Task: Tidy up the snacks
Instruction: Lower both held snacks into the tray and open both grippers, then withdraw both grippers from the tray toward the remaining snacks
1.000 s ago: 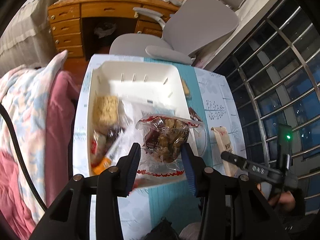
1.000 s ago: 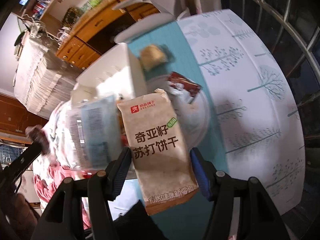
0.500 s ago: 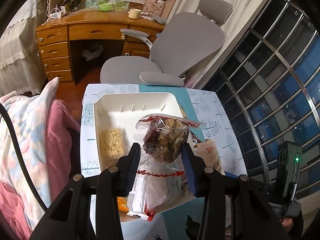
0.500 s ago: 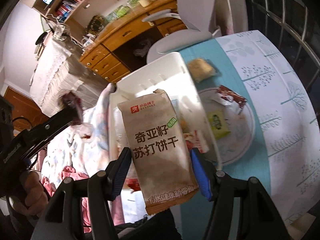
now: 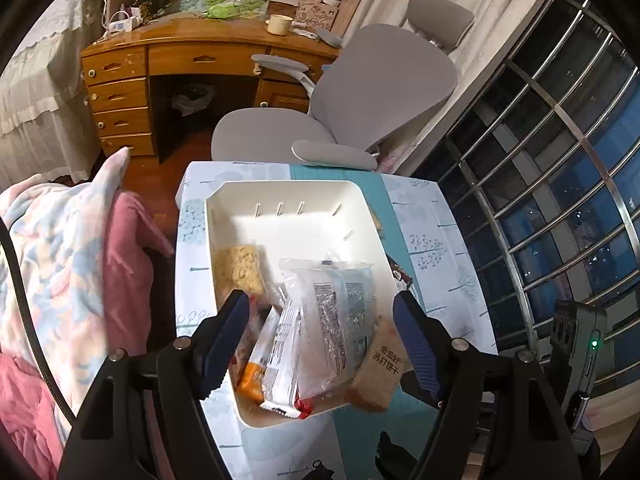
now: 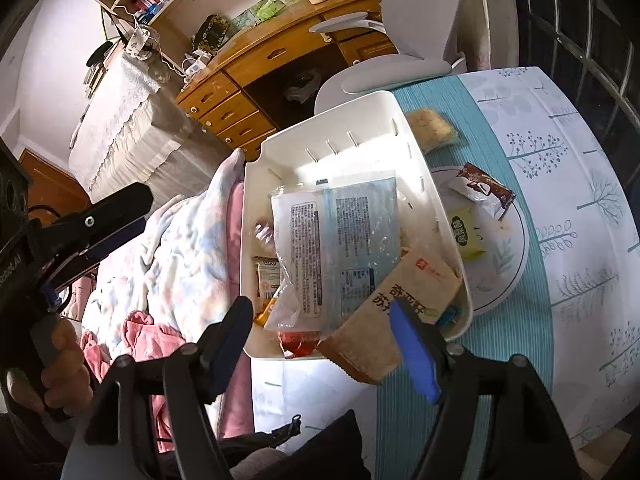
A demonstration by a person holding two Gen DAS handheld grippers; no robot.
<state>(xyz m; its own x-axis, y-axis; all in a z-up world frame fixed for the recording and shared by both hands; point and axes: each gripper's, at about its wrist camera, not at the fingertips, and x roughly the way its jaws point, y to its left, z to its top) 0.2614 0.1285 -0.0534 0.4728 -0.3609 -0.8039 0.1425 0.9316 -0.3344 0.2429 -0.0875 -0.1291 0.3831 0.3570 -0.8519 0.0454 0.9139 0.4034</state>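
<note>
Both jaws have just opened wide and hold nothing, left gripper and right gripper above the white bin, where the brown bag leans on its edge.

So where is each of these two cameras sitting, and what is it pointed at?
Left wrist: rides the left hand-held gripper, looking down at the white bin of snacks; its own open fingers show.
Right wrist: rides the right hand-held gripper, looking down at the bin and plate; the person's left hand shows.
Both share the bin and brown cracker packet.
</note>
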